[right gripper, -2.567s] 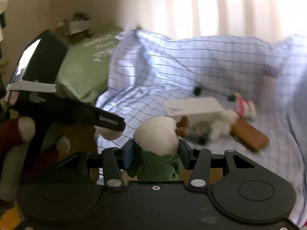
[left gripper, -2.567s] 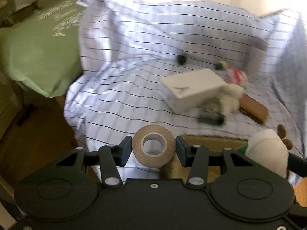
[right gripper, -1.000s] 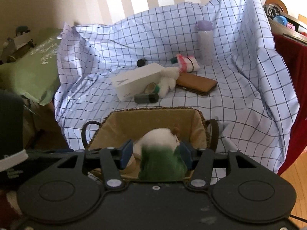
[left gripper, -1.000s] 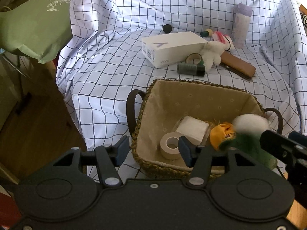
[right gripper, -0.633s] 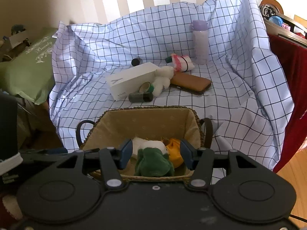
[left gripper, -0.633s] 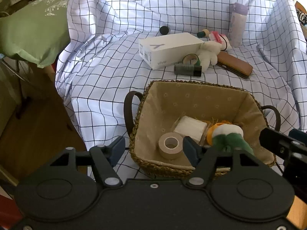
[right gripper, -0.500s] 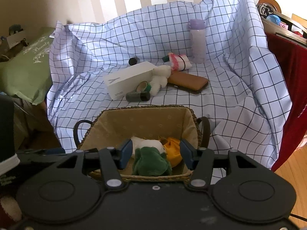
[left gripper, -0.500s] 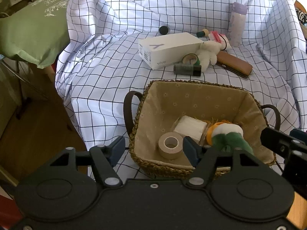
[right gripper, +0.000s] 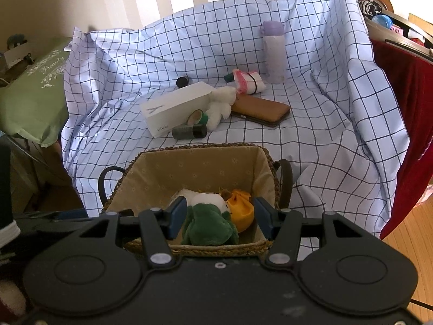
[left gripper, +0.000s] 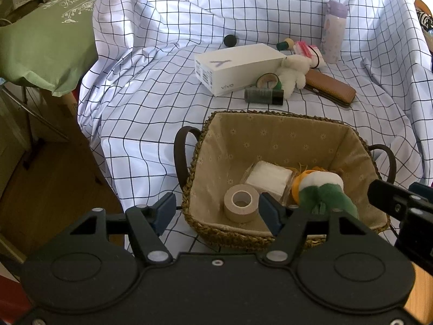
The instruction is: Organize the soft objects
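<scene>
left gripper [left gripper: 215, 212] jaws spread, empty | right gripper [right gripper: 219, 218] jaws spread | basket [left gripper: 216, 233] near rim below both

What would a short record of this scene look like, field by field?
Surface: checked sheet
Container: woven basket
In basket: tape roll, white pad, orange pouch, green and white plush
Still outside: white plush, white box, brown case
Left tongs: open, empty
Right tongs: open, around the plush
</scene>
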{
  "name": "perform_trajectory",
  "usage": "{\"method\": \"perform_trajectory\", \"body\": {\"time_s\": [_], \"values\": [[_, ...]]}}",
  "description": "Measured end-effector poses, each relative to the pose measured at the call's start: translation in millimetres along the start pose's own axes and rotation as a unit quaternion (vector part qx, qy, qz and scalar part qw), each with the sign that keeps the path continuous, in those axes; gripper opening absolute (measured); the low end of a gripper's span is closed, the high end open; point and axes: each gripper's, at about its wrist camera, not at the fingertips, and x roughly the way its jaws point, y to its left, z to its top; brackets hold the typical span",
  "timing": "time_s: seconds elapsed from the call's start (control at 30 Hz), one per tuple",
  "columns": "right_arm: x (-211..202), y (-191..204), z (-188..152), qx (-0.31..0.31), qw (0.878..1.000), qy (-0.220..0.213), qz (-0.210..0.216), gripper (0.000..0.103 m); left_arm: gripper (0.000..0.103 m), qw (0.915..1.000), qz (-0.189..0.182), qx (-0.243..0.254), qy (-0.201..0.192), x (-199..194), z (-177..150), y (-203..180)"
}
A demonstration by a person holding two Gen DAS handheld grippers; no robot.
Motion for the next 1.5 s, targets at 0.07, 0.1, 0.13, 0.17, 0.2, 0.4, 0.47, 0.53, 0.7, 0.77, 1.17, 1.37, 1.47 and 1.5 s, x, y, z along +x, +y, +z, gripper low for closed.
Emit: {"method": "perform_trajectory", "body": {"time_s": [0.07,0.1,0.13,0.17,0.2,0.4,0.47,0.53,0.7,0.77,1.17,1.37,1.47,1.5], "values": [[0.5,-0.2,0.3,0.001,1.0,0.001,0.0,0.055,0.064,1.0,0.0,0.001,0.001,0.2,-0.3,-0.2],[0.8,-0.2,0.4,0.001,1.0,0.002,0.0,0.055,0.064,1.0,0.0,0.002,0.001,0.5,-0.7,-0.5],[0.9,-0.2,0.3,0.001,1.0,0.002,-0.001,0.055,0.064,1.0,0.0,0.002,0.001,0.4,-1.1,-0.6],[0.9,0.0,0.3,0.002,1.0,0.003,-0.001,0.055,0.064,1.0,0.0,0.003,0.001,0.4,-1.2,-1.0],[1.1,-0.1,0.3,0.002,1.0,0.003,-0.001,0.055,0.064,1.0,0.0,0.003,0.001,0.4,-1.1,-1.3],[1.3,-0.6,0.8,0.003,1.0,0.004,-0.002,0.055,0.064,1.0,0.0,0.003,0.001,0.6,-1.0,-1.8],[1.4,-0.6,0.8,0.002,1.0,0.004,-0.002,0.056,0.064,1.0,0.0,0.003,0.001,0.5,-1.2,-2.0],[1.6,-0.6,0.8,0.003,1.0,0.005,-0.002,0.056,0.064,1.0,0.0,0.003,0.001,0.6,-1.0,-2.2],[1.6,-1.3,0.5,0.005,1.0,0.006,-0.003,0.056,0.064,1.0,0.001,0.005,0.0,0.4,-0.5,-3.0],[2.1,-1.3,0.4,0.006,1.0,0.006,-0.004,0.057,0.065,1.0,0.001,0.006,0.001,0.5,-0.6,-3.2],[4.5,-1.8,-1.1,0.009,1.0,0.013,-0.004,0.058,0.065,0.9999,-0.001,0.011,0.005,1.1,-1.7,-4.3],[6.3,-1.6,-2.2,0.01,1.0,0.018,-0.003,0.058,0.066,0.9999,0.0,0.014,0.005,1.5,-2.4,-4.8],[7.4,-1.7,-2.7,0.009,1.0,0.02,-0.002,0.059,0.07,0.9999,0.001,0.014,0.004,1.6,-2.9,-4.8],[7.9,-1.7,-3.0,0.008,1.0,0.02,-0.002,0.059,0.07,0.9999,0.001,0.014,0.004,1.3,-3.0,-4.9]]}}
